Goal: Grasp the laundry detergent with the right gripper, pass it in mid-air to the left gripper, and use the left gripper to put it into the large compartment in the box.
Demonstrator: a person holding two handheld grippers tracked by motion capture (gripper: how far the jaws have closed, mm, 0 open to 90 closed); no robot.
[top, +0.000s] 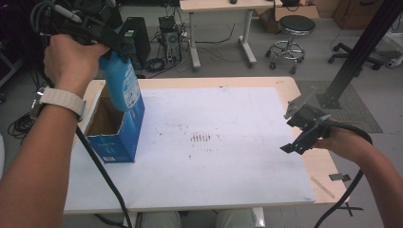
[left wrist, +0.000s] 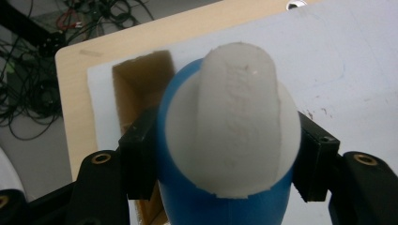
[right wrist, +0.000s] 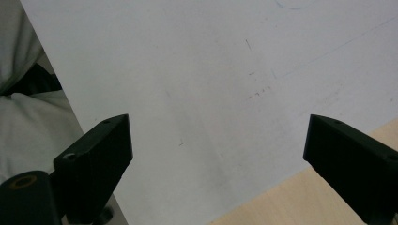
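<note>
- I'm holding the left gripper [top: 113,47] up at the far left of the table; its jaws are clamping the blue bottle [top: 122,84] near the top, one pad on each side, as the left gripper view is showing around the white cap [left wrist: 234,117];
- the bottle is hanging upright over the open blue carton [top: 116,130], its lower part sitting against the carton's right wall; I cannot tell whether its base is inside or just above the opening;
- the carton is standing on the white sheet [top: 214,156] at the table's left edge;
- my right gripper [top: 304,130] is hovering near the right edge of the sheet, jaws standing wide with nothing between them, well apart from the bottle.
</note>
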